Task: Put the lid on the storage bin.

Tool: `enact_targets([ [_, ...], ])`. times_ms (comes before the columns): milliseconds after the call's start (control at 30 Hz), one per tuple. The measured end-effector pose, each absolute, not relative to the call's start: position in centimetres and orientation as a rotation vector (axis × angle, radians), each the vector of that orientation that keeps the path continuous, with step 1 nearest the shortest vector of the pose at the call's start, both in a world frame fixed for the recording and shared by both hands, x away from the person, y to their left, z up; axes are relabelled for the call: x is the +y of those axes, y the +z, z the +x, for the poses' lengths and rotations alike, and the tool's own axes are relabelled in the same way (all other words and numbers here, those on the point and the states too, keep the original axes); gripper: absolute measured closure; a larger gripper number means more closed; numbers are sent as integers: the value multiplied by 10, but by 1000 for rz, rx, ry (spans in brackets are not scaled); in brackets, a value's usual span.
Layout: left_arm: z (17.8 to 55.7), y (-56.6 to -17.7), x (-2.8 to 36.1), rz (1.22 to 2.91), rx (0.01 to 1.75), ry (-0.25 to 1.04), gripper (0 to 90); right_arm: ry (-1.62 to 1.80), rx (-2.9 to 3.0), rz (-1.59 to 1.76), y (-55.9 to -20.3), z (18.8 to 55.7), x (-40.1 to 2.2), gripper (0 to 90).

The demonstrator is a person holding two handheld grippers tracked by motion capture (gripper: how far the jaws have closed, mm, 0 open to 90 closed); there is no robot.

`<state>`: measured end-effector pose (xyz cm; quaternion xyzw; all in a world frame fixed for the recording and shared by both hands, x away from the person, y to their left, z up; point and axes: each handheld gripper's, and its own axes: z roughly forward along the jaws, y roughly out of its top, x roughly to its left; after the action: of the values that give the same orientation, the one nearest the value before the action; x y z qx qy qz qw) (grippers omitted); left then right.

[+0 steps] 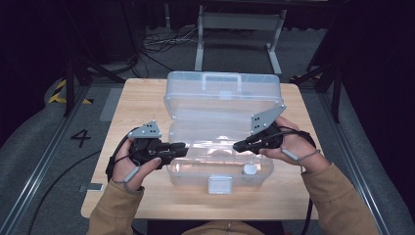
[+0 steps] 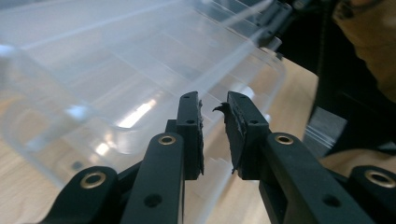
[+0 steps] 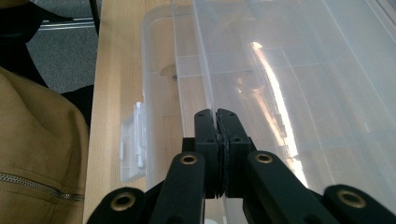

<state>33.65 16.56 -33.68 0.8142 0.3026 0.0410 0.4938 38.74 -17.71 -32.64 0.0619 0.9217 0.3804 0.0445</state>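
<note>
Tongs first: the left tongs [image 2: 215,135] stand slightly apart, nothing between the pads, just above the box's [image 1: 220,142] left wall. The right tongs [image 3: 217,140] are pressed shut on a thin clear rim or tray edge inside it. This box sits mid-table [image 1: 142,103], lid [image 1: 222,88] thrown back toward the far edge, latch [image 1: 219,184] at the near edge. It looks light, stiff and slippery; gripping a rim or wall seems safest.
</note>
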Motion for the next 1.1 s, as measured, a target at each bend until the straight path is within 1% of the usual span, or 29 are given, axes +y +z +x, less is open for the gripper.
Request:
enact_targets([
  [100, 338, -334, 168, 1936, 756, 101, 768, 1160, 2819, 191, -326, 387, -177, 883],
  [367, 344, -321, 177, 1854, 825, 186, 795, 1157, 2809, 193, -327, 386, -177, 881],
  [467, 346, -319, 179, 1847, 834, 199, 784, 1151, 2804, 189, -327, 385, -177, 881],
  [600, 349, -318, 179, 1837, 854, 220, 791, 1153, 2803, 207, -327, 384, -177, 880],
  [933, 360, -316, 178, 1806, 877, 223, 806, 1152, 2789, 227, -331, 378, -178, 871],
  [1100, 363, -316, 183, 1776, 902, 231, 834, 1158, 2775, 253, -332, 374, -180, 856],
])
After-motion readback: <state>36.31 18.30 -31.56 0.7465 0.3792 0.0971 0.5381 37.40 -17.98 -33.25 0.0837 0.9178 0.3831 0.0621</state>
